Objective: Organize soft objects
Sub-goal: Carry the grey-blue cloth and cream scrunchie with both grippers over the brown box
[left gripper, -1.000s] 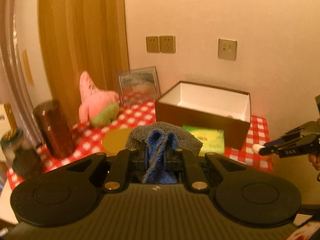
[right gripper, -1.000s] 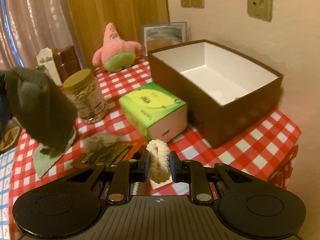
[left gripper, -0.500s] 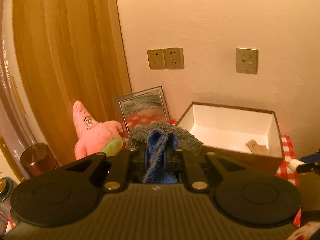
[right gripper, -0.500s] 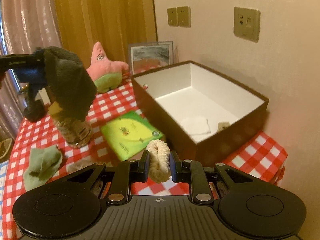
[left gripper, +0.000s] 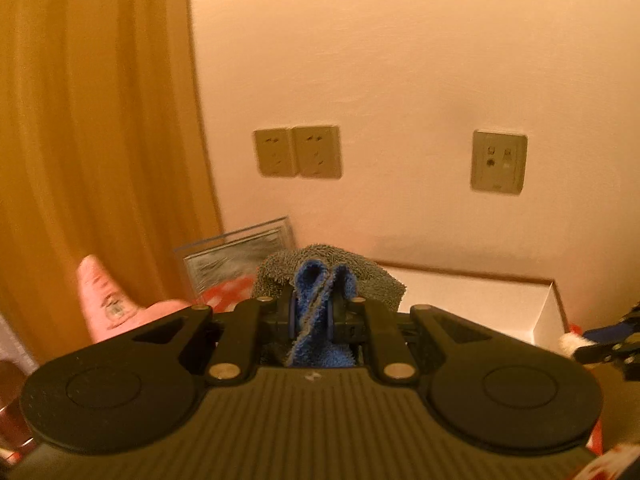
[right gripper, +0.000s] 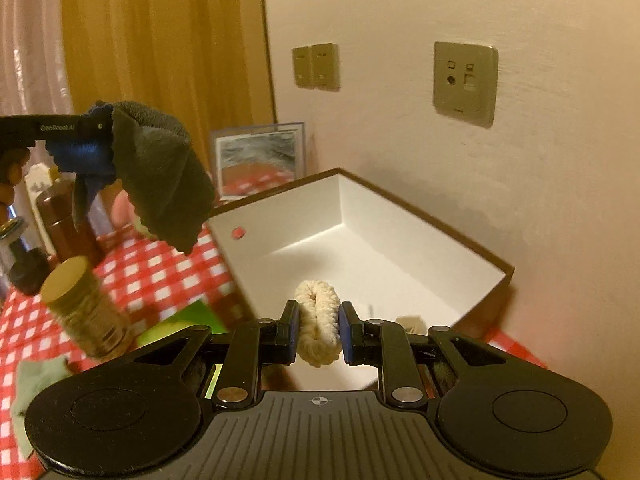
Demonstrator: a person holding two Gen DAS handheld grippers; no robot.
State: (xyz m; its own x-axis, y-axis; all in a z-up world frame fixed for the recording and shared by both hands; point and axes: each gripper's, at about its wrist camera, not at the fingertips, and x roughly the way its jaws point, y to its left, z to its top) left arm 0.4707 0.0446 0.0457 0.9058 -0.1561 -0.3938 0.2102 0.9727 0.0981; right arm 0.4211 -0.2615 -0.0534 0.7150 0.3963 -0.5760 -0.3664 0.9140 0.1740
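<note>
Cream scrunchie [right gripper: 318, 322] sits pinched in your right gripper [right gripper: 319, 334] over the box [right gripper: 404, 236] near edge. Your left gripper [left gripper: 313, 314] clamps the cloth [left gripper: 320, 300] short of it; let go now and its hanging corner likely lands on the table [right gripper: 160, 268].

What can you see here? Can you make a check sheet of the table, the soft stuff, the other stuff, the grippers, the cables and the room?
Surface: tablecloth, red and white checks.
Job's things: open box; cloth, blue and grey, in the air; cream hair tie; pale green cloth on the table.
Clutter: jar, picture frame, pink plush toy.
Grippers: left gripper shut on cloth; right gripper shut on hair tie, over the box.
Cables: nothing seen.
Surroundings: curtain, wall sockets.
</note>
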